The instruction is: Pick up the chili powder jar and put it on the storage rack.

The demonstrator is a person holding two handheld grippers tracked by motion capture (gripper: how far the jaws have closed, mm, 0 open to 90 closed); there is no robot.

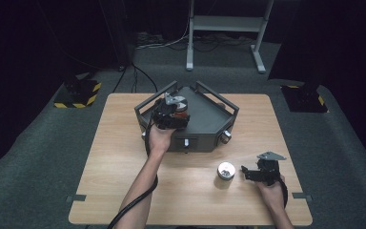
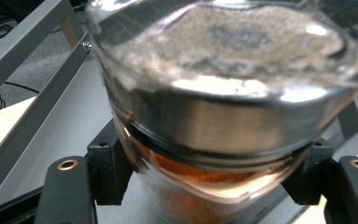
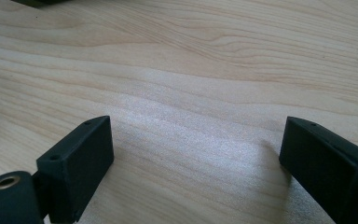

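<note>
The left gripper (image 2: 205,186) has its fingers (image 2: 107,170) clamped on a glass jar (image 2: 214,116) with a metal band, held above the grey tray (image 1: 205,112) at the back of the counter (image 1: 124,162). The jar holds orange-brown powder low down and a pale grainy fill near the top. A small open tin (image 1: 226,171) stands on the counter, its contents unclear. Just beside it, the right gripper (image 1: 249,173) hovers with fingers (image 3: 81,158) spread wide, holding nothing.
</note>
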